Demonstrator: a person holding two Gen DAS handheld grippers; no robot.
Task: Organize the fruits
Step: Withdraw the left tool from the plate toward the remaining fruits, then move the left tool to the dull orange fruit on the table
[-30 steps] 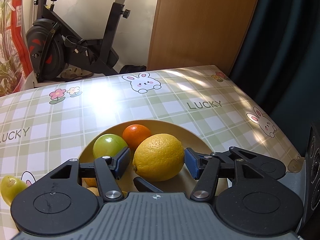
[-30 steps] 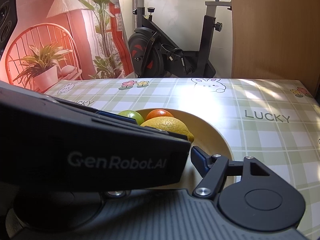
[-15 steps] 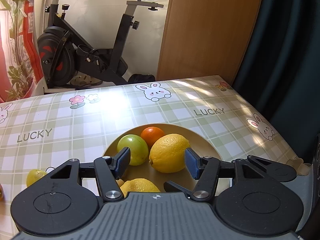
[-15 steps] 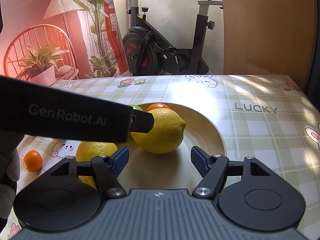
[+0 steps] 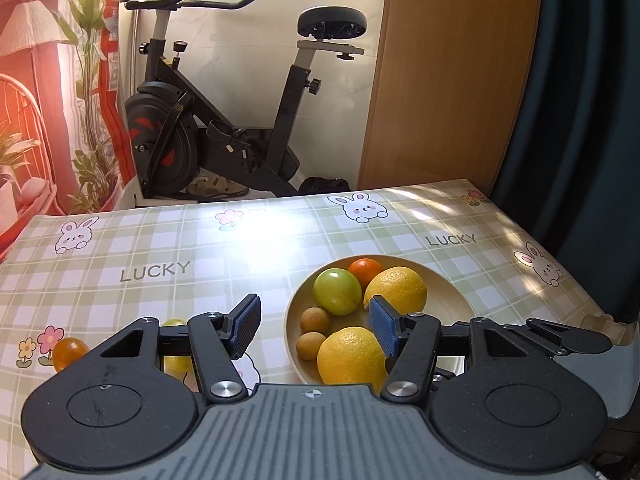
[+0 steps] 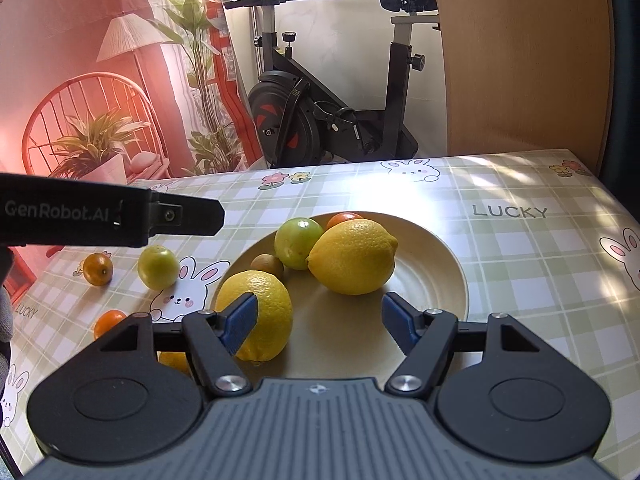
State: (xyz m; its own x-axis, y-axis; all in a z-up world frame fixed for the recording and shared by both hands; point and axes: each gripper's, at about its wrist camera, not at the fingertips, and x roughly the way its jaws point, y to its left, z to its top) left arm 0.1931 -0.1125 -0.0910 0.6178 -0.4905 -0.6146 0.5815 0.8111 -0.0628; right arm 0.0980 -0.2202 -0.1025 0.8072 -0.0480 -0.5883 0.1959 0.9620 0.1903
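- Now both your grippers, left [image 5: 312, 326] and right [image 6: 318, 322], have fingers spread, holding nothing.
- Loose green fruit [image 6: 158, 267] sits on the surface beside the plate [image 6: 440, 276], toward its left edge.
- Likely firm, smooth, rollable; pinch across its middle.
- Nearly round, no clear long axis.

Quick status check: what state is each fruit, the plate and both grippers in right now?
Left gripper: open, empty.
Right gripper: open, empty.
Plate: holding fruit.
Two lemons: on plate.
Green fruit: on plate.
Second green fruit: loose on table.
Small orange fruit: loose on table.
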